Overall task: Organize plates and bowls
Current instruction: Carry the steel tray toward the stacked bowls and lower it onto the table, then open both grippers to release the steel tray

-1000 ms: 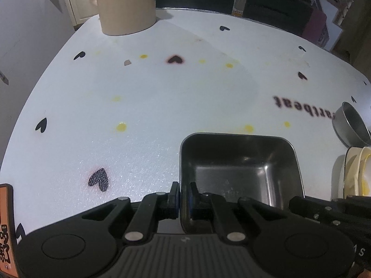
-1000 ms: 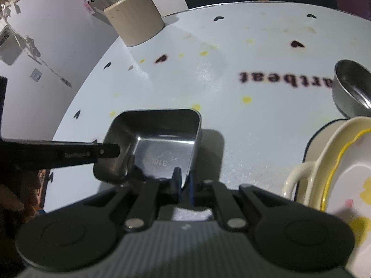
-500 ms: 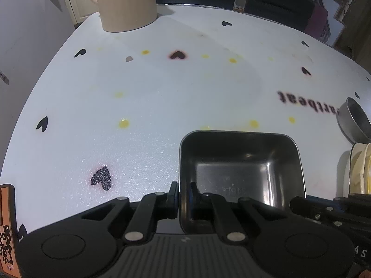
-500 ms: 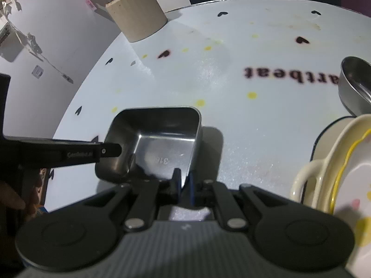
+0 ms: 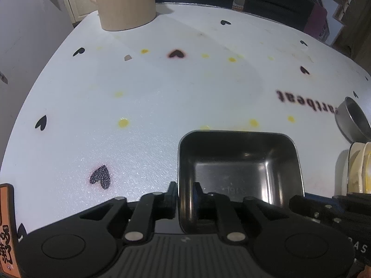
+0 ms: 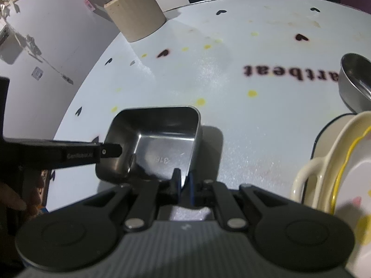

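Note:
A square steel tray (image 5: 241, 169) sits on the white table (image 5: 162, 88), near its front. My left gripper (image 5: 184, 190) straddles the tray's left wall; its jaws are opening, and the inner finger (image 5: 197, 191) stands off the wall. In the right wrist view, my right gripper (image 6: 184, 183) is shut on the right wall of the tray (image 6: 162, 139). One finger of the left gripper (image 6: 111, 151) shows over the tray's left rim. A round steel bowl (image 6: 354, 81) and stacked cream dishes (image 6: 336, 162) lie to the right.
A beige cylinder cup (image 5: 125, 2) stands at the table's far left corner. The round steel bowl (image 5: 354, 122) and the cream dishes (image 5: 357, 166) crowd the right edge. The cloth carries heart prints and yellow spots. Dark chairs stand behind the table.
The left gripper's jaws have spread apart around the tray's left wall. The right gripper keeps its hold, and neither hand nor the tray has shifted noticeably.

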{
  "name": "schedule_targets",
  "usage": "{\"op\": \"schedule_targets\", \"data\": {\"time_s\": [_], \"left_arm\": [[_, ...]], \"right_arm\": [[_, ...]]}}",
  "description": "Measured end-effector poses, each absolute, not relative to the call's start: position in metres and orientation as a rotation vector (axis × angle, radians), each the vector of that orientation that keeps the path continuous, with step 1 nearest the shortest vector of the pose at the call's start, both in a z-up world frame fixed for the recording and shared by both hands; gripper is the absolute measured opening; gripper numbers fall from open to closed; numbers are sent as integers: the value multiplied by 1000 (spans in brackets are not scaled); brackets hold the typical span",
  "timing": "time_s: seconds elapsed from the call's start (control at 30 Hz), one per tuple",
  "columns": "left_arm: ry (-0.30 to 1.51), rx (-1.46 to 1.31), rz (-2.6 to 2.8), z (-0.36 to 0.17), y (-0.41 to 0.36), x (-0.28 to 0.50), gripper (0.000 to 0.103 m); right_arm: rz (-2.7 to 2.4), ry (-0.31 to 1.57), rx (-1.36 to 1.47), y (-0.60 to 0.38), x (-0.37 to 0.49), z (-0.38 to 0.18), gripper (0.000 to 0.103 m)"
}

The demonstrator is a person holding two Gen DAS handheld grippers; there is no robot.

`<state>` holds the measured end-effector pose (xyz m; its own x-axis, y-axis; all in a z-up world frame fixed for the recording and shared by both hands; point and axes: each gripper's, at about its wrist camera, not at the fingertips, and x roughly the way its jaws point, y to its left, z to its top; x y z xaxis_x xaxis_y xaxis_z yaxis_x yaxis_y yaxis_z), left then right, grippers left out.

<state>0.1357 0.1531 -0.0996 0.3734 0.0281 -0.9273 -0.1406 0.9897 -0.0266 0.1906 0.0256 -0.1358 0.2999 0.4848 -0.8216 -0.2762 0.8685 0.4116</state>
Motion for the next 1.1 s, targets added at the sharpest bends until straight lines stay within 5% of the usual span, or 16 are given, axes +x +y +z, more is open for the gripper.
{"op": "schedule_targets", "data": {"time_s": [0.13,0.27,0.43,0.8,1.1], "left_arm": [[1169,-107,116,-94,154,132,40],[1147,-109,125,-84,154,126,56],[1089,-132,138,-64,147,119,92],[902,-86,16,-8,57,112,103],[805,-64,-170,17,-71,141,103]], "right_arm": [[485,1147,209,24,192,-132,15],[488,1107,209,20,189,-122,38],[474,1040,200,0,185,-100,64],[324,937,92,-118,174,-48,102],[146,846,110,-266,179,-29,103]]}}
